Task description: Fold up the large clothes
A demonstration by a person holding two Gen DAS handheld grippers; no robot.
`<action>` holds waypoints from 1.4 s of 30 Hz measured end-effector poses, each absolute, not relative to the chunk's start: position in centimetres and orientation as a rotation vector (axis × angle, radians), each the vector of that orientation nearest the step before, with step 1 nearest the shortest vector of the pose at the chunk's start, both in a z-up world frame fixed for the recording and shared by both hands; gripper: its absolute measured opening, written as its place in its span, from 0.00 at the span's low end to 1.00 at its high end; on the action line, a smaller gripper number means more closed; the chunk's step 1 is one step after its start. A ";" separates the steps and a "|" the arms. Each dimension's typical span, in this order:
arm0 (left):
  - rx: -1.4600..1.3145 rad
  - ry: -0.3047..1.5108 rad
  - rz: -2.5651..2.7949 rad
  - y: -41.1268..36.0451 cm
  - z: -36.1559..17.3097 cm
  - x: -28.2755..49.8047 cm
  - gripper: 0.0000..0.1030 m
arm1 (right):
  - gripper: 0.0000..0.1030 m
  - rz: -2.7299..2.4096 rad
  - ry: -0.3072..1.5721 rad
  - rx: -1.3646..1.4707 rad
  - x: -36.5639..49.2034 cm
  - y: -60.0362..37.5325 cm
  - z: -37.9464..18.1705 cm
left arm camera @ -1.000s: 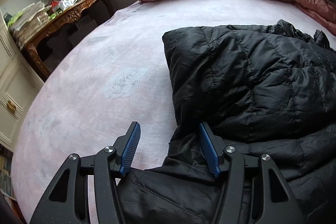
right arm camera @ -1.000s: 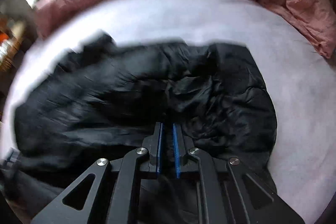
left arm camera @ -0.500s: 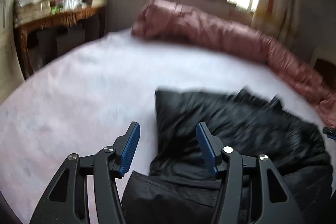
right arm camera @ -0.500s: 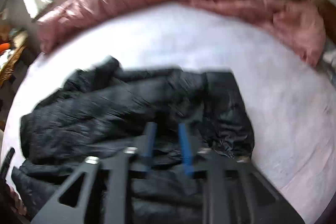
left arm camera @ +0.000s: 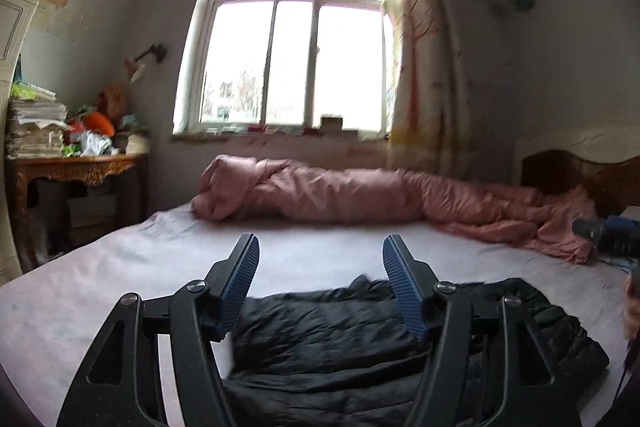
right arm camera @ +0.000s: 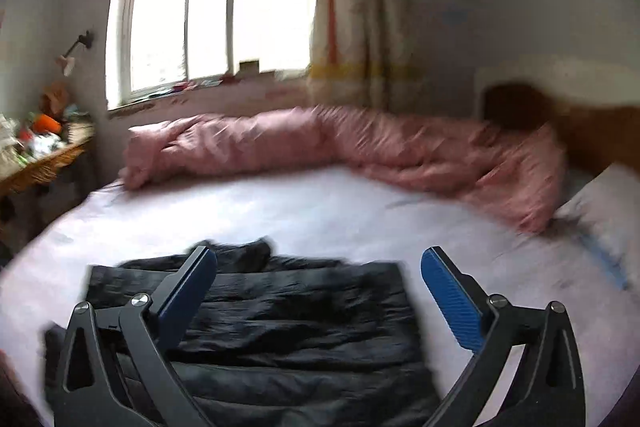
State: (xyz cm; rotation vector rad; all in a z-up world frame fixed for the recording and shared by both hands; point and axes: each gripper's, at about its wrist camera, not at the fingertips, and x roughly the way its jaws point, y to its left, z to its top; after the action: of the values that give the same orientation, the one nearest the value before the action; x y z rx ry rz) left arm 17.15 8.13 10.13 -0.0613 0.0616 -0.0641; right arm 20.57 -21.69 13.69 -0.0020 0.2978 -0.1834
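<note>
Pale bedsheet [left arm camera: 120, 267] all round, black jacket [right arm camera: 288, 327] left lying folded, so a fold looks done. Left gripper [left arm camera: 318, 287] and right gripper [right arm camera: 320, 295] are held spread with nothing between them, the jaws having just been opening. Next a fresh edge probably needs to be picked.

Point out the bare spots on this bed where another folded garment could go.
Free: the wide strip of bed sheet between the black jacket and the pink quilt, and the stretch left of the jacket toward the wooden table. Crowded: the far edge under the quilt, and the cluttered tabletop.
</note>
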 end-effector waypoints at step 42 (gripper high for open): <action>0.248 0.348 -0.059 1.0 0.0 7.3 1.00 | 1.00 0.112 0.596 -0.246 9.4 -17.5 -0.8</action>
State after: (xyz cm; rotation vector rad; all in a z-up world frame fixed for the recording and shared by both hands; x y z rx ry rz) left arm 7.27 1.04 0.00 0.2478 0.3481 -0.0589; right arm 9.45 -17.50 -0.85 -0.2462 0.5958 0.1115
